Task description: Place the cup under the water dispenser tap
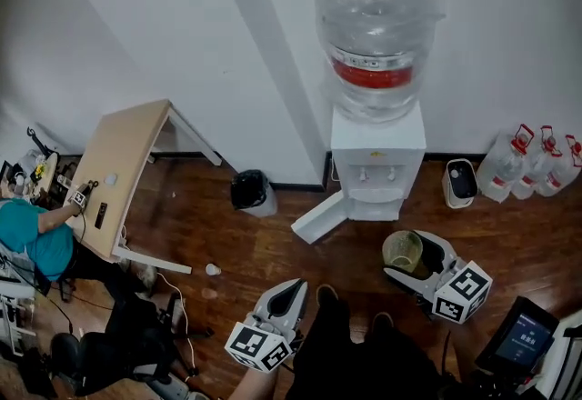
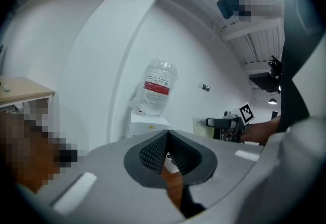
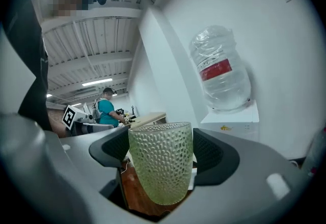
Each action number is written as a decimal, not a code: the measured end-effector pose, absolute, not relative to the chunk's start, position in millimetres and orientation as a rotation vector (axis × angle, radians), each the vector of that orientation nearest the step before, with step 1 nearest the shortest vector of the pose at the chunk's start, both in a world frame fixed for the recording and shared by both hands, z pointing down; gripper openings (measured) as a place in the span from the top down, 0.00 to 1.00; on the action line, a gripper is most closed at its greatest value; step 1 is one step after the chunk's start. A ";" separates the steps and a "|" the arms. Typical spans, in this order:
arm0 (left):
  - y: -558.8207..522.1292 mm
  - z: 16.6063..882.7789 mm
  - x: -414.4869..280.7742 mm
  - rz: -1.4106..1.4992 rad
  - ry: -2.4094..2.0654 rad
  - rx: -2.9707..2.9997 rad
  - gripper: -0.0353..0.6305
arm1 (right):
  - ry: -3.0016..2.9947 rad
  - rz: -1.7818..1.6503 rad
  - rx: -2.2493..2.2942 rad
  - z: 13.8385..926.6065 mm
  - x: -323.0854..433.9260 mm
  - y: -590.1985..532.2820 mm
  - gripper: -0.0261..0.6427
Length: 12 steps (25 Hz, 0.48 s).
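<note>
A person is standing on a dark wooden floor [image 1: 273, 248], facing a white water dispenser [image 1: 377, 153] that is sitting at the floor's far edge, against the wall, and carrying a large clear bottle [image 1: 375, 35] on top. The right gripper [image 1: 406, 258] is clamping a pale green dimpled cup [image 1: 402, 250] between its two dark pads, pressing on the sides so the cup is staying upright with its mouth open to catch water. The cup is hanging in the air in front of the dispenser and slightly to its right, not yet under the taps [image 1: 377, 175]. The left gripper [image 1: 289, 296] is pointing at the dispenser with its jaws closed on nothing, probably just keeping clear.
</note>
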<state>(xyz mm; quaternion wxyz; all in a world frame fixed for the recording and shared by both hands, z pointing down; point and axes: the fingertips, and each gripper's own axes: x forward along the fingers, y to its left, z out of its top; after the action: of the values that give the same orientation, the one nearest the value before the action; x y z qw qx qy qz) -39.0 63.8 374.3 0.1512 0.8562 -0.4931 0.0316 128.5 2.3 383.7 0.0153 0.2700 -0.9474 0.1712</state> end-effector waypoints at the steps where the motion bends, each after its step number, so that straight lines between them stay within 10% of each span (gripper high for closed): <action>1: 51.6 378.2 -42.5 0.097 -1.386 2.470 0.92 | -2.932 0.521 0.875 389.3 123.0 -7.7 0.39; 12: -50.0 405.5 -114.8 0.181 -1.137 2.565 0.92 | -2.644 0.613 1.182 483.6 69.7 -103.5 0.39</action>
<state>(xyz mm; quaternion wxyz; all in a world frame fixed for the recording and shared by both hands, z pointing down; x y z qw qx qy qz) -114.8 -50.0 405.5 0.1645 0.8999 -0.3989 0.0635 69.7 -103.5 483.6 0.0906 0.3976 -0.8895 0.2062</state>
